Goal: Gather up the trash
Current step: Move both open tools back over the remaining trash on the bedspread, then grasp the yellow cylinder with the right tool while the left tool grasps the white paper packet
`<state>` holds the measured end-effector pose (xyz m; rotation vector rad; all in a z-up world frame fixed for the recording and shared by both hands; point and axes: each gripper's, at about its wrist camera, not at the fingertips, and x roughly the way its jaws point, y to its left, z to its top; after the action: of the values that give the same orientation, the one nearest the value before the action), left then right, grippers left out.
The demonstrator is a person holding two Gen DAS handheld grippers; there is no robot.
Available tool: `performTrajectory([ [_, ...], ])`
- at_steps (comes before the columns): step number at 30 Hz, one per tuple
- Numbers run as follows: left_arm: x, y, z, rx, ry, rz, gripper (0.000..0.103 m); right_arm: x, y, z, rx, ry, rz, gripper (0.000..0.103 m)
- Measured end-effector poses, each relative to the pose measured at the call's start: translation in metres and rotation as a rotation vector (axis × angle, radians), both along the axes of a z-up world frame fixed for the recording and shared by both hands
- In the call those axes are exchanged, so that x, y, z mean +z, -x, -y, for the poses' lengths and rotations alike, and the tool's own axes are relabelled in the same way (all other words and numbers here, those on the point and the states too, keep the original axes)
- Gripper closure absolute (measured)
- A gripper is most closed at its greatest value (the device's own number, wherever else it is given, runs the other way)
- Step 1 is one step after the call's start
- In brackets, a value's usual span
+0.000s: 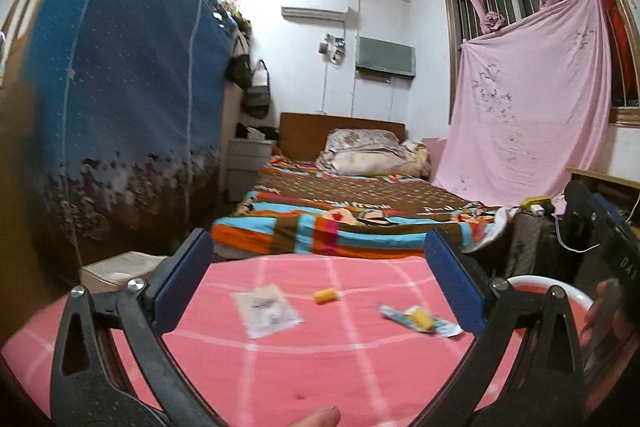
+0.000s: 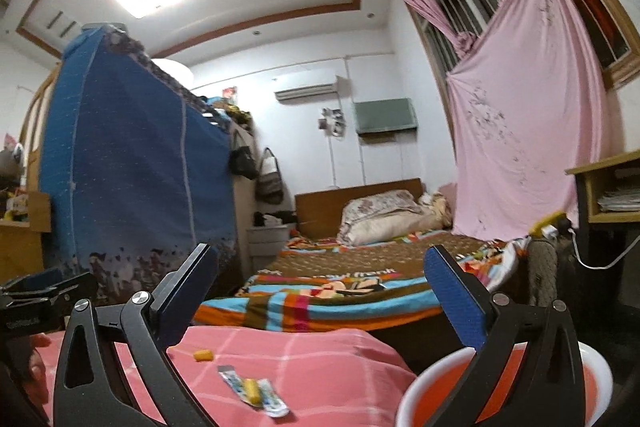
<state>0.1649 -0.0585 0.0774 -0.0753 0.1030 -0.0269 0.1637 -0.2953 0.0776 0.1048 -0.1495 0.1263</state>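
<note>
A bedroom, seen from two hand-held grippers above a pink checked cloth (image 1: 320,367).

Left wrist view: the left gripper (image 1: 318,283) stands wide open, its blue pads far apart with nothing between them. Three pieces of trash lie on the cloth ahead. A clear packet (image 1: 267,310) is at about 11 o'clock from the centre of the cloth. A yellow roll (image 1: 325,295) lies just right of it, at 12 o'clock. A wrapper (image 1: 420,321) with a second yellow piece (image 1: 421,317) lying on it is at 2 o'clock, close to the right pad. At 3 o'clock a white-rimmed bin (image 1: 560,291) with a red inside sits at the cloth's edge. A fingertip (image 1: 316,417) shows at 6 o'clock. The right gripper's body and the hand holding it appear at the far right edge.

Right wrist view: the right gripper (image 2: 320,295) is also fully open and empty, pointing slightly upward across the room. The wrapper (image 2: 256,393) lies at 6 o'clock on the cloth, the yellow roll (image 2: 203,355) at 8 o'clock. The bin (image 2: 412,399) is at 5 o'clock, partly behind the right finger.

Beyond the cloth are a bed (image 1: 340,203) with a striped blanket, a blue wardrobe (image 1: 120,87) at 9 o'clock, and a pink sheet (image 1: 528,99) hung over the window at 2 o'clock.
</note>
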Motion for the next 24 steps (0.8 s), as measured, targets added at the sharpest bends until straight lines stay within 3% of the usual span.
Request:
performTrajectory([
  [5,-0.003,-0.003,-0.025,0.032,-0.007,0.004,0.012,-0.003,-0.008,-0.022,0.033,0.042,-0.002,0.000],
  [12,-0.014,-0.029,-0.041,0.033,0.049,-0.092,0.012,-0.013,-0.032,-0.047,0.062,0.105,-0.077,0.000],
  [19,-0.035,-0.072,-0.043,0.022,0.086,-0.298,0.012,-0.023,-0.060,-0.060,0.095,0.148,-0.246,0.000],
  [24,-0.053,-0.099,-0.047,0.002,0.132,-0.458,0.012,-0.034,-0.089,-0.066,0.121,0.149,-0.448,0.005],
])
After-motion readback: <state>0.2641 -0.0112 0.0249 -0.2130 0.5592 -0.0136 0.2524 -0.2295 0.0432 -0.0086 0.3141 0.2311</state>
